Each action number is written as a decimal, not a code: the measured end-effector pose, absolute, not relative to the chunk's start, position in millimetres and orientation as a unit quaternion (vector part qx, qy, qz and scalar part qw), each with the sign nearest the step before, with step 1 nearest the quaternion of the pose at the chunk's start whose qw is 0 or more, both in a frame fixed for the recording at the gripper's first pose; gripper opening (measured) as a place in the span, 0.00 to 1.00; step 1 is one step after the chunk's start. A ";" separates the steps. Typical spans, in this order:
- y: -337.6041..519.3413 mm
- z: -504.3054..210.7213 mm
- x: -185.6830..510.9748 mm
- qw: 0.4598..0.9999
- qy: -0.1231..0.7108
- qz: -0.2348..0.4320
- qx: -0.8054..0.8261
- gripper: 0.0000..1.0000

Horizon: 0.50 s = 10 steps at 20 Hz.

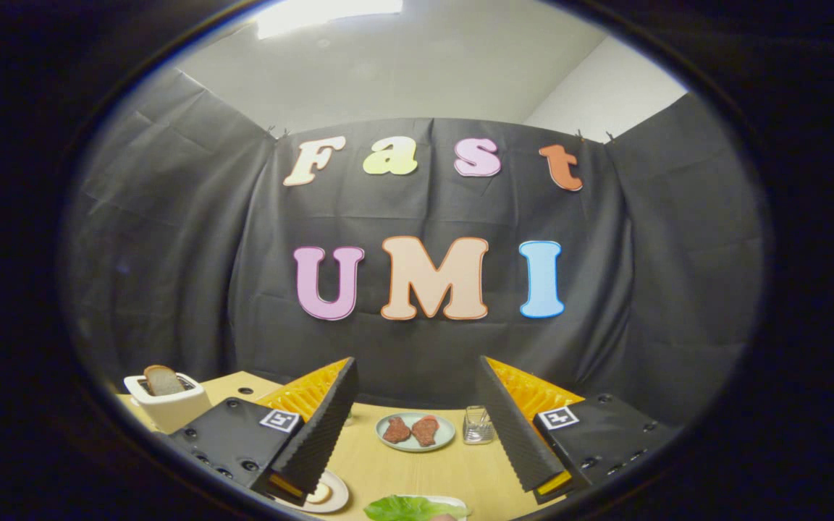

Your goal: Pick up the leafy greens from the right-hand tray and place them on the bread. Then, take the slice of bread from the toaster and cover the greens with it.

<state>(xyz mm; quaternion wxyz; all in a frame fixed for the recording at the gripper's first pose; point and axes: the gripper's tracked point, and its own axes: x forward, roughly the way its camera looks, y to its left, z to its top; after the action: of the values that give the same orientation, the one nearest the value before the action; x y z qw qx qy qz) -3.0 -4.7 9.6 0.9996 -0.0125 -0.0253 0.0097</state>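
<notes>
At the lower left of the frame stands a white toaster (169,405) on the wooden table (417,470), and a brown slice of bread (163,380) sticks up out of its slot, upright and leaning a little. The toaster sits behind and to the left of the gripper's left finger.

The gripper (417,427) reaches in from the bottom of the frame with its fingers (316,434) spread wide apart — nothing lies between them but bare tabletop and the dishes farther off. They hold nothing.

Just under the tip of the left finger, at the lower centre-left, a small pale plate (331,496) peeks out, partly hidden by the finger; something light lies on it, though what it is cannot be told.

At the very bottom centre, between the fingers and nearest the camera, the leafy greens (402,508) lie on a white tray (453,501) whose rim shows just to their right. Only the upper part of the leaf is in the frame.

Beyond the fingers, in the lower centre, a light blue-green plate (446,433) carries two reddish-brown pieces of food (411,430) side by side. Just beside that plate, to its right, stands a small clear glass container (478,425), close to the inner edge of the right finger.
</notes>
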 end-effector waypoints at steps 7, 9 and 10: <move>-3.5 9.3 6.6 0.999 -0.032 -0.016 -0.030 1.00; 2.0 8.7 9.6 0.999 -0.033 -0.018 -0.028 1.00; 4.6 7.0 10.8 0.999 -0.033 -0.018 -0.026 1.00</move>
<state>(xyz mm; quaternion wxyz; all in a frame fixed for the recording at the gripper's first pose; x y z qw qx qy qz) 10.8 4.6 7.0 0.9990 -0.0264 -0.0325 -0.0184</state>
